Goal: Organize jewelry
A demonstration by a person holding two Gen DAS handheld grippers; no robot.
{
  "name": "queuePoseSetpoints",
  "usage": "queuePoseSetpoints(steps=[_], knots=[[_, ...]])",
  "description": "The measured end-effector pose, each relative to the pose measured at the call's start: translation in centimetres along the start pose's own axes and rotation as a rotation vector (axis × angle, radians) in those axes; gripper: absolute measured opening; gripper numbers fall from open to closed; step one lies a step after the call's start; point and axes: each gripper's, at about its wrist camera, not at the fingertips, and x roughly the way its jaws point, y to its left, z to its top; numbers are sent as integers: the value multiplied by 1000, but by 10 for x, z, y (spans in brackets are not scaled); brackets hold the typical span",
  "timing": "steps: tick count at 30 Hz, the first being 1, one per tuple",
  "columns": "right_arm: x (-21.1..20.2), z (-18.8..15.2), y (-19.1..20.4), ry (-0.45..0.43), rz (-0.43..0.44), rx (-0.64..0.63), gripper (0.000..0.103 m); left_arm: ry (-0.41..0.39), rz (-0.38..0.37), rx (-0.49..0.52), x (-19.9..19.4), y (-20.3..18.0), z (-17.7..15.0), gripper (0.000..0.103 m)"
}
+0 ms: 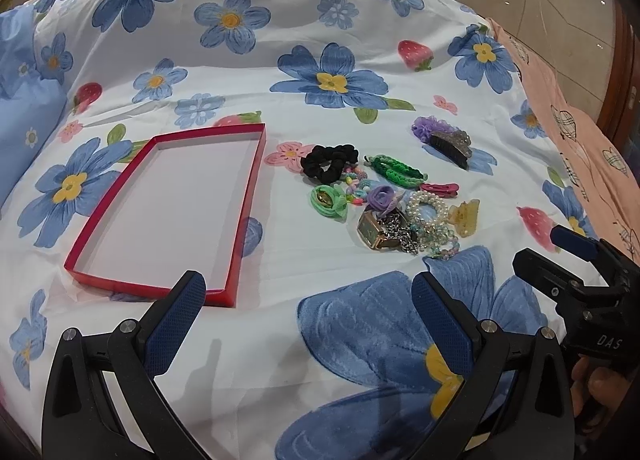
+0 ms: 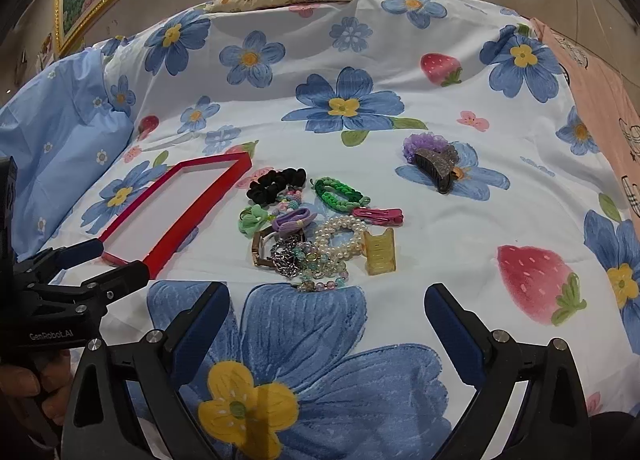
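Jewelry (image 1: pixel 384 199): mixed heap of scrunchies, bracelets, watch and clips on the bed (image 1: pixel 360 19), just beside an empty red tray (image 1: pixel 248 187), likely its destination. Left gripper (image 1: pixel 308 292) and right gripper (image 2: pixel 326 304) both released, holding nothing, short of the heap.

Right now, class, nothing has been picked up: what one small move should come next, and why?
Probably ease the right tongs forward over the yellow claw clip. Both tongs stand open and hold nothing, the red tray has nothing in it, and that clip sits at the near right edge of the pile, beside the pearl bracelet rather than tangled in it, so it looks the easiest first grab.
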Motion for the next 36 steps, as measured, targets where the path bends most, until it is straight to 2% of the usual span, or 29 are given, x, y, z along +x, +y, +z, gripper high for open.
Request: queuePoseSetpoints(steps=[36], knots=[[-8,4,3,-19,34,14,99,-25,15,18,-6,-2,4,103]])
